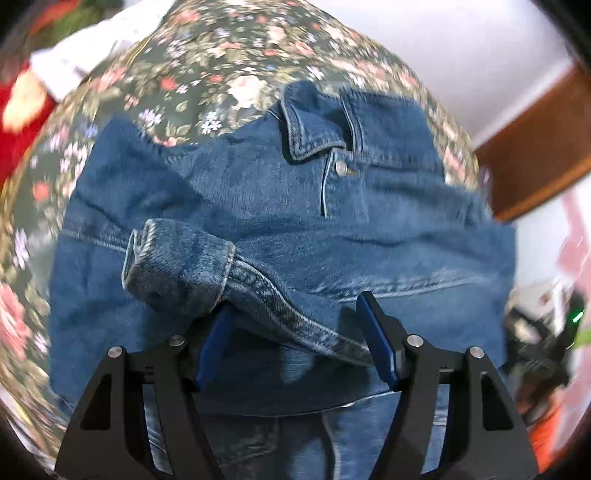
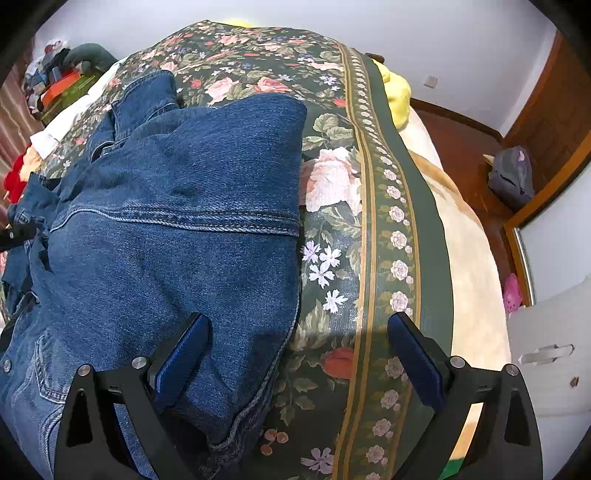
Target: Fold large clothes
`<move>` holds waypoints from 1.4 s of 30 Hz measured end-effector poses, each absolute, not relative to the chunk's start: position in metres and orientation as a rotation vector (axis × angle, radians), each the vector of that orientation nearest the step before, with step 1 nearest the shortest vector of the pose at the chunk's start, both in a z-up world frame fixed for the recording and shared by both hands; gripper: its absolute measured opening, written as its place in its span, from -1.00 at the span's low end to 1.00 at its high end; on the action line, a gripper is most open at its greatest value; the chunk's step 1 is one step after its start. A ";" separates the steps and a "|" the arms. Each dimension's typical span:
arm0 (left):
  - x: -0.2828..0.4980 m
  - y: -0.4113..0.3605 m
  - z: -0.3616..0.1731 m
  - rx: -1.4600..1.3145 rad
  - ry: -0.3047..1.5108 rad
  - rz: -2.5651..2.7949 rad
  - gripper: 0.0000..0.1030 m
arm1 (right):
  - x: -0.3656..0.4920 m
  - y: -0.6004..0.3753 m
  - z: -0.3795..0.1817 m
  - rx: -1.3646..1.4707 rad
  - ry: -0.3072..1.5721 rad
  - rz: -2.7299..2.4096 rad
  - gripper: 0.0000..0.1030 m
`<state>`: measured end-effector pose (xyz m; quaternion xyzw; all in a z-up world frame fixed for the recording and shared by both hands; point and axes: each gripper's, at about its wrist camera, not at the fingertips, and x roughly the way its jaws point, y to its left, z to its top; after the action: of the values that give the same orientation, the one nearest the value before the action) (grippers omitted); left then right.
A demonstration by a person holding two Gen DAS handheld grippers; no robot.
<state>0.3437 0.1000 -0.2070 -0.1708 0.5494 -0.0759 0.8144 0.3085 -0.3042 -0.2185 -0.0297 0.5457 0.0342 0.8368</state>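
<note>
We are in a bedroom of a home. We see a bed (image 2: 476, 258) covered with a dark green floral bedspread (image 2: 373, 206), roses and small white flowers printed across it, with a cream blanket (image 2: 472, 280) showing along its edge. A denim jacket (image 2: 177, 206) lies spread on the bedspread. Beyond the bed we see plain white walls (image 2: 424, 33), a dark wooden floor (image 2: 458, 147) with wooden skirting, and wooden door framing (image 2: 554, 122). A grey backpack (image 2: 511, 177) sits on the floor, and mixed clothes (image 2: 51, 74) are piled in the far corner.
</note>
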 end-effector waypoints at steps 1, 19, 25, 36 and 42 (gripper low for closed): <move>0.342 0.103 -0.205 -0.388 1.166 -0.166 0.30 | 0.309 -0.305 -0.219 -0.059 1.155 0.073 0.90; 0.315 0.176 -0.228 -0.668 1.198 -0.022 0.30 | 0.309 -0.306 -0.220 -0.046 1.156 0.067 0.91; 0.327 0.149 -0.215 -0.373 1.116 0.071 -0.37 | 0.307 -0.308 -0.215 -0.017 1.170 0.072 0.91; 0.295 0.120 -0.119 0.024 0.763 0.036 -0.40 | 0.320 -0.296 -0.168 -0.005 1.065 0.100 0.91; 0.313 0.145 -0.173 -0.044 0.932 0.049 -0.37 | 0.328 -0.271 -0.204 -0.074 1.162 0.114 0.91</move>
<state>0.3130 0.1449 -0.1731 -0.0211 0.4490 0.0234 0.8930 0.3280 -0.2713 -0.2042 -0.0351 0.5482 0.0540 0.8338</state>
